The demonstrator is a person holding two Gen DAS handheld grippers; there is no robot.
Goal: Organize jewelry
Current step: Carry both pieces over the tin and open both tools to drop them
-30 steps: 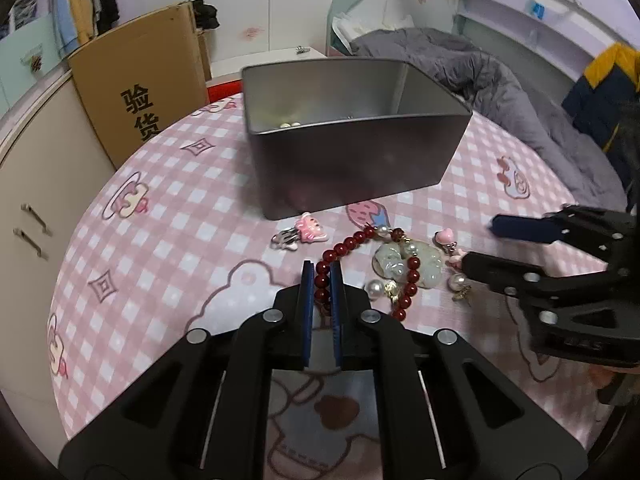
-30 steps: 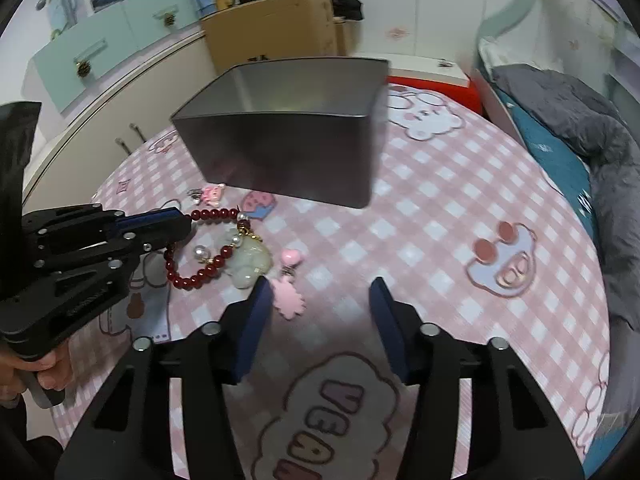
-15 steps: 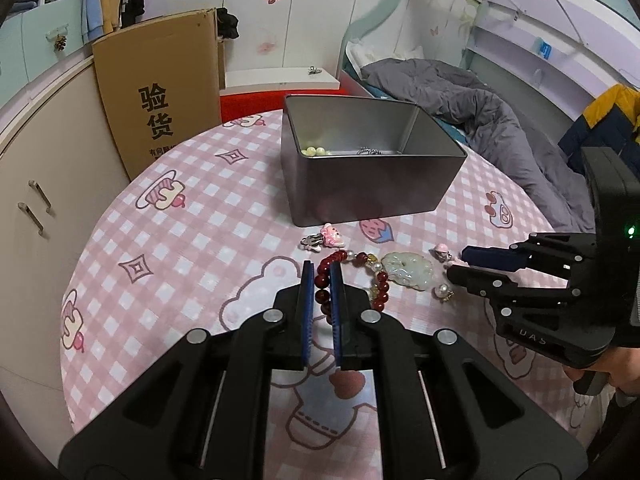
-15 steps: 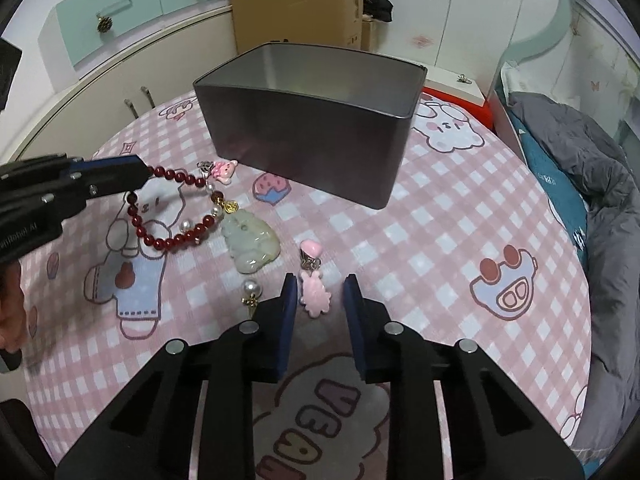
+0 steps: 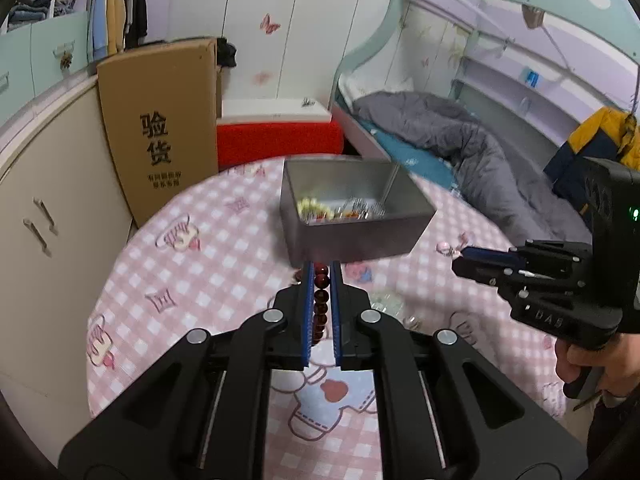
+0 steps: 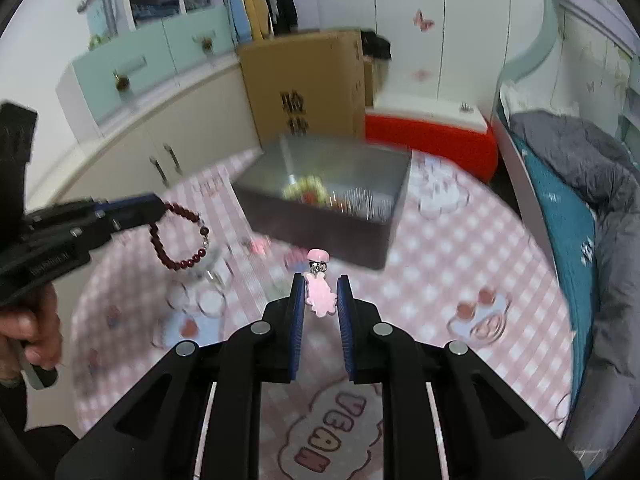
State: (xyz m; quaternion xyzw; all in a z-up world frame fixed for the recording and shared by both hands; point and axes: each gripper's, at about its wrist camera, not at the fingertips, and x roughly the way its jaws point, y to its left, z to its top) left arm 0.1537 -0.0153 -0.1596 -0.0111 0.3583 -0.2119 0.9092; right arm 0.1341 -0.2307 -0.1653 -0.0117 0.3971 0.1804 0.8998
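Observation:
My left gripper (image 5: 321, 280) is shut on a dark red bead bracelet (image 5: 320, 300) and holds it in the air above the table; the bracelet hangs in a loop in the right wrist view (image 6: 176, 240). My right gripper (image 6: 319, 292) is shut on a pink charm earring (image 6: 319, 298), also lifted; its tip shows in the left wrist view (image 5: 450, 249). The grey metal tin (image 5: 356, 236) stands open ahead of both grippers, with pale beads and other jewelry inside (image 6: 320, 196).
A round table with a pink checked cloth (image 5: 208, 272) carries a pale green pendant (image 5: 382, 300) and small pearl pieces (image 6: 208, 300). A cardboard box (image 5: 160, 128), a red bin (image 5: 276, 140), cabinets and a bed surround it.
Both grippers have risen from the table. The left lifted the red bracelet clear of the cloth. The right shut on the pink charm and raised it. The tin now shows its inside.

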